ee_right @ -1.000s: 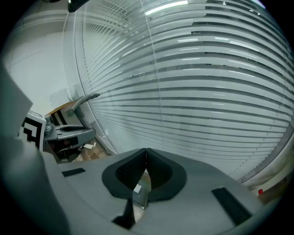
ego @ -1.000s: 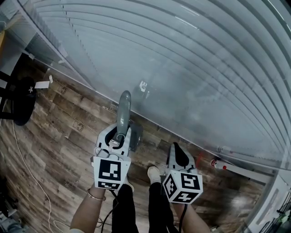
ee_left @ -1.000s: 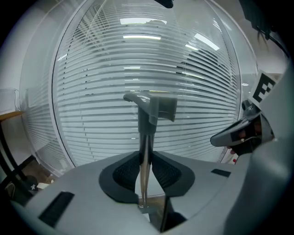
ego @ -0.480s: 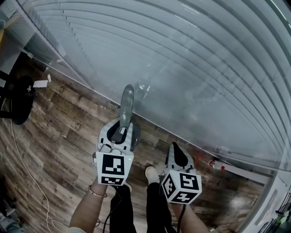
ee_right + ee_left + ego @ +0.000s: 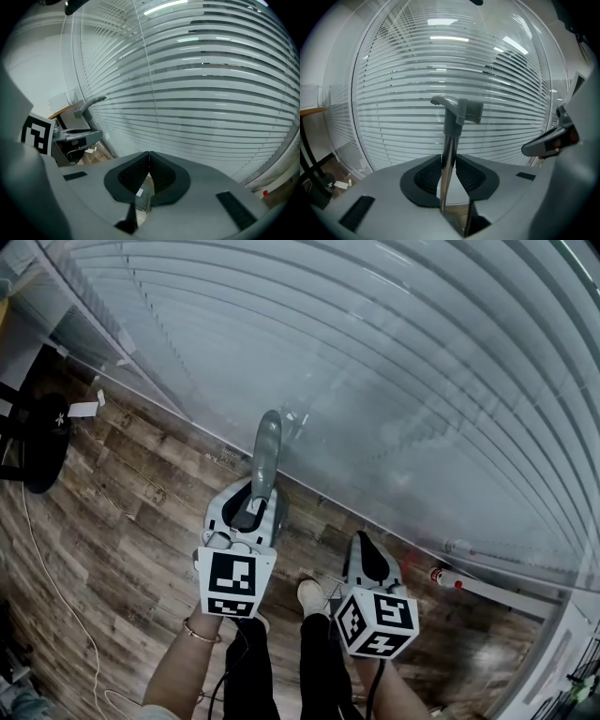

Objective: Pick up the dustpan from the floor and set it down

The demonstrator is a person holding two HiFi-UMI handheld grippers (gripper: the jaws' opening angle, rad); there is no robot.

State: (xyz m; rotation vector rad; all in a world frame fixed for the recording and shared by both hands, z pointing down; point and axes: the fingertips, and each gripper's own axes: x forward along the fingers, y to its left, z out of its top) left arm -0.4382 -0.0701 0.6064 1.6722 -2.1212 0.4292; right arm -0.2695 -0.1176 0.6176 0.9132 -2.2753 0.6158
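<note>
Far out at nine o'clock in the head view, a black round base (image 5: pixel 42 442) stands on the wood-plank floor (image 5: pixel 122 521), and a white cable (image 5: pixel 52 582) trails away toward seven o'clock.

Just left of centre, the left claw (image 5: pixel 249 505) has the long-handled dustpan (image 5: pixel 265 451) by its upright handle, which rises toward twelve o'clock in front of the glass wall (image 5: pixel 403 381) with its blinds. The pan itself is hidden beneath the claw. In the left gripper view the metal shaft (image 5: pixel 447 154) stands between the pads, below the grey plastic grip (image 5: pixel 457 110). The jaws have just been opening, yet they stand only about shaft-wide and the pads appear to lie against the shaft on both sides.

At five o'clock the right claw (image 5: pixel 368 563) hangs with its jaws together and nothing between them. Beyond it, toward four o'clock, a white red-capped tube (image 5: pixel 448 577) lies at the foot of the glass.

The dustpan is probably light and stiff, but the bare shaft looks smooth, so it may slip or twist in a slack hold. The best place to take it is likely high on the shaft, just under the plastic grip. With so tall a handle it may topple once released, unless the pan sits flat or the handle leans on the glass.
</note>
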